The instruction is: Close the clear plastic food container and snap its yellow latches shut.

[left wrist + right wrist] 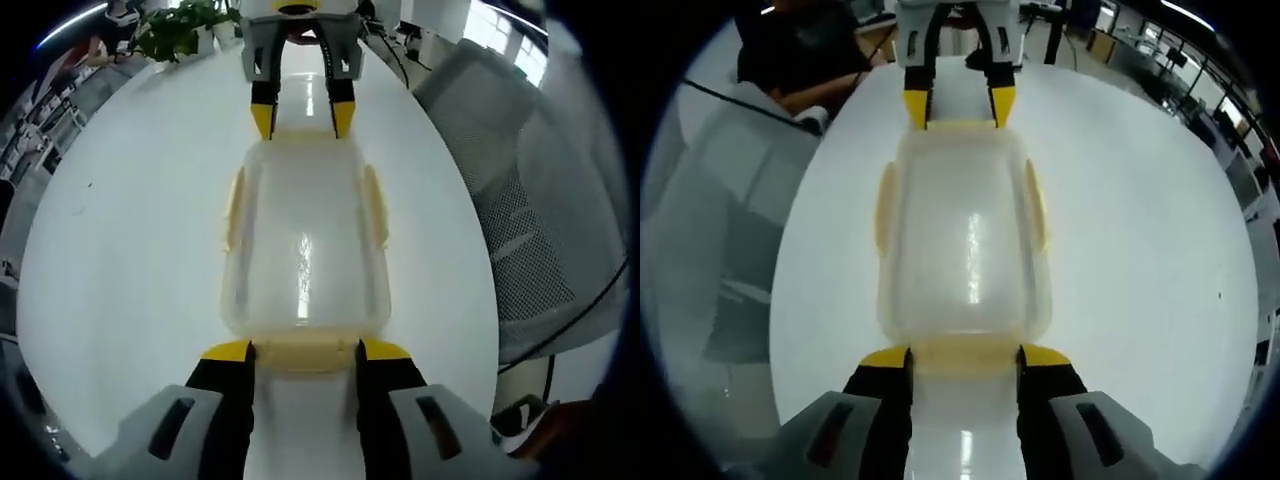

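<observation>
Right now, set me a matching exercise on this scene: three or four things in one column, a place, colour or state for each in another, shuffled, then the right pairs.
Things
1. container
2. end latch
3. table
4. mesh chair

Descriptions
A. white and glossy
B. grey, beside the table
C. clear, lid on, lying between the two grippers
D. yellow, between the left gripper's fingers

Pairs: 1-C, 2-D, 3-A, 4-B
</observation>
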Action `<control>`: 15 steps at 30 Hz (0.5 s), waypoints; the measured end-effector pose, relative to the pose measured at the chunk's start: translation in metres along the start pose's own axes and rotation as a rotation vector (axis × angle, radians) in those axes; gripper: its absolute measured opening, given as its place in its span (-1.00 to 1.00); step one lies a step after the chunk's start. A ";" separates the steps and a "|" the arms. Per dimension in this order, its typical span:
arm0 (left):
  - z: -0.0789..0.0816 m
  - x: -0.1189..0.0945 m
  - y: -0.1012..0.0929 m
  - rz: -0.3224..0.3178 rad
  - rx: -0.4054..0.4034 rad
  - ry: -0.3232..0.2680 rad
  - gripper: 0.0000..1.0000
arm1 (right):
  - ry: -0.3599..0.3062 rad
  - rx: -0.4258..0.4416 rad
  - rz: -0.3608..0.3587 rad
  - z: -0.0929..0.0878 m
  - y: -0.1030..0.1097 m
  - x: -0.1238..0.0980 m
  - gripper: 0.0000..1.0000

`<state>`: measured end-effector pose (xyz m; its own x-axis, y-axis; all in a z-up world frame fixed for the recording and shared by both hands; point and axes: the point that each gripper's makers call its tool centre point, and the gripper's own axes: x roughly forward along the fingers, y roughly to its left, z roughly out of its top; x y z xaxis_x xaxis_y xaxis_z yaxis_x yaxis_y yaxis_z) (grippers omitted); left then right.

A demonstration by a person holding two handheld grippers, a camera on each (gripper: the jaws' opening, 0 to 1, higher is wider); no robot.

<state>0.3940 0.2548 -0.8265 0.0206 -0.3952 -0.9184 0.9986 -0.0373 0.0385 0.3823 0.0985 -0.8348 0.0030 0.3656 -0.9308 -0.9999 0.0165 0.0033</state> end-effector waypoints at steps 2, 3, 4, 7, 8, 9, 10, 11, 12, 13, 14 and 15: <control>0.006 -0.008 0.000 0.005 0.000 -0.007 -0.22 | -0.002 -0.002 -0.002 0.000 0.001 -0.006 -0.22; 0.009 -0.010 -0.001 0.006 0.001 -0.009 -0.23 | -0.003 -0.005 -0.002 0.000 0.001 -0.010 -0.22; 0.012 -0.013 -0.001 0.009 -0.001 -0.008 -0.23 | -0.007 -0.013 -0.007 0.000 0.000 -0.014 -0.22; 0.020 -0.019 0.000 0.016 0.001 -0.006 -0.23 | -0.010 -0.014 -0.007 -0.001 0.001 -0.022 -0.22; 0.022 -0.021 -0.001 0.016 0.002 -0.006 -0.23 | -0.009 -0.017 -0.009 -0.002 0.001 -0.024 -0.22; 0.024 -0.021 -0.001 0.016 0.003 -0.007 -0.23 | -0.007 -0.019 -0.009 -0.003 0.002 -0.027 -0.22; 0.026 -0.021 0.000 0.015 0.003 -0.005 -0.23 | -0.009 -0.018 -0.008 -0.004 0.002 -0.029 -0.22; 0.027 -0.021 0.000 0.016 0.006 -0.003 -0.23 | -0.011 -0.018 -0.009 -0.005 0.003 -0.030 -0.22; 0.029 -0.021 0.000 0.016 0.007 -0.003 -0.23 | -0.011 -0.019 -0.010 -0.006 0.003 -0.032 -0.22; 0.029 -0.021 0.000 0.016 0.007 -0.003 -0.23 | -0.011 -0.019 -0.010 -0.007 0.003 -0.032 -0.22; 0.031 -0.020 0.001 0.014 0.006 -0.004 -0.23 | -0.010 -0.019 -0.010 -0.008 0.003 -0.034 -0.22; 0.033 -0.020 0.001 0.015 0.007 -0.004 -0.23 | -0.009 -0.019 -0.011 -0.010 0.003 -0.036 -0.22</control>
<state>0.3928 0.2325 -0.7949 0.0350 -0.3993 -0.9161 0.9978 -0.0378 0.0546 0.3790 0.0760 -0.8050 0.0140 0.3735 -0.9275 -0.9999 0.0026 -0.0140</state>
